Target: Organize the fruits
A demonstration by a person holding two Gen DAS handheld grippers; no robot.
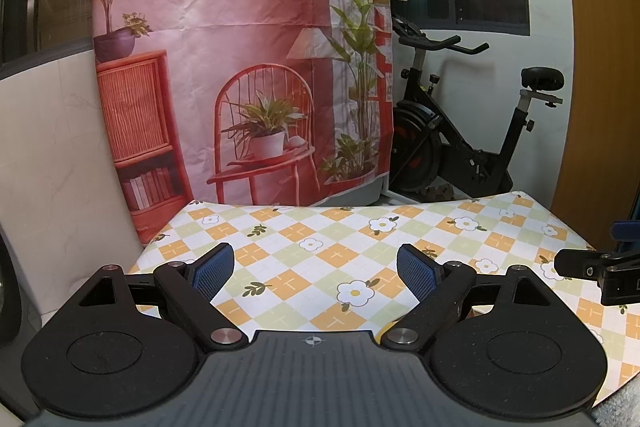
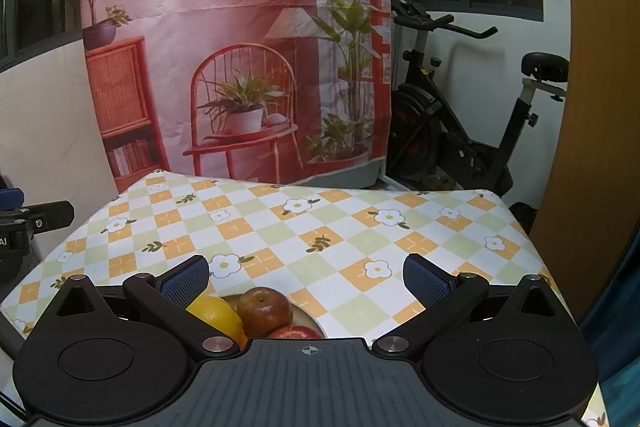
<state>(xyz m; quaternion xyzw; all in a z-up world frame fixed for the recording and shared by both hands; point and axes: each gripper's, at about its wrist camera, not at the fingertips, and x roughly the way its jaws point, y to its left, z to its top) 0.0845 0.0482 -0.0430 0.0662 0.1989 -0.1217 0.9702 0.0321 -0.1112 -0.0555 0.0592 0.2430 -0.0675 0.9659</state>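
Note:
In the right wrist view a pale plate [image 2: 310, 319] sits close under the camera, mostly hidden by the gripper body. On it I see a yellow lemon [image 2: 216, 315], a dark red apple [image 2: 265, 310] and the top of a second red apple [image 2: 295, 333]. My right gripper [image 2: 308, 281] hovers over them, open, nothing between its blue pads. My left gripper [image 1: 314, 273] is open above the checked tablecloth [image 1: 340, 239] with nothing in it. A sliver of something yellow [image 1: 387, 329] peeks out by its right finger. Each gripper shows at the edge of the other's view.
The table, covered by a floral checked cloth [image 2: 340, 227], ends at a red printed backdrop [image 2: 240, 47]. An exercise bike [image 2: 460, 131] stands behind the far right corner. A wooden panel [image 2: 592, 147] runs along the right side.

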